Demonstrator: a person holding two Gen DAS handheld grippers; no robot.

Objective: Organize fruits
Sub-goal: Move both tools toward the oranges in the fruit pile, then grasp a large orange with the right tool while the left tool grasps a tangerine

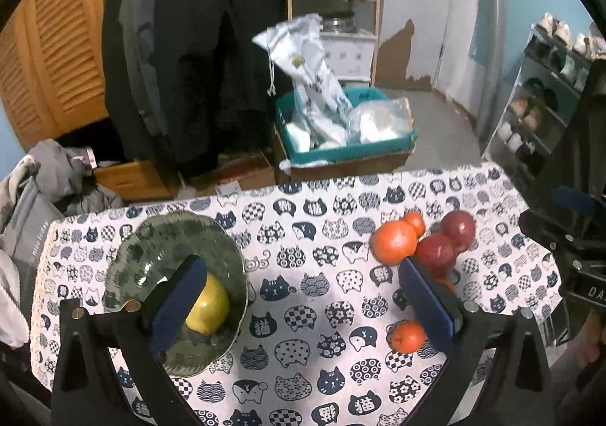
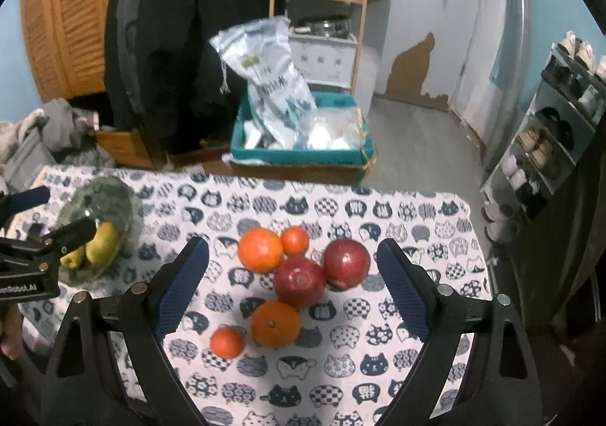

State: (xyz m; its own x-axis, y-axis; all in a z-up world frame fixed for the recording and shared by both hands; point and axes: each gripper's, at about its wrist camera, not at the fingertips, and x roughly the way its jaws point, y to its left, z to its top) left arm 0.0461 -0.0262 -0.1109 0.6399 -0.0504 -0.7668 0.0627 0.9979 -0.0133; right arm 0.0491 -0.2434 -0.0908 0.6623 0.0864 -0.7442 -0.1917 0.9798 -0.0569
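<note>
While both grippers' jaws stand apart, the left gripper (image 1: 303, 297) hangs beside the bowl (image 1: 128, 267). Oranges (image 2: 260, 250) and apples (image 2: 299, 281) cluster mid-frame under the right gripper (image 2: 291, 289).

A matt cotton tablecloth printed with navy cats (image 2: 303, 380) covers the table. The mottled green glazed bowl (image 1: 151, 248) shines glossily. The two dark red apples (image 2: 299, 280) gleam, smooth-skinned. Gripper pads (image 2: 181, 289) look textured blue rubber.

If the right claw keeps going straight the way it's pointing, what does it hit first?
Most likely the nearer dark red apple, which sits centred between the open right claw's fingers among the round orange citrus fruits on the cat-print tablecloth. Depth is unclear, so the large near orange might come first.
</note>
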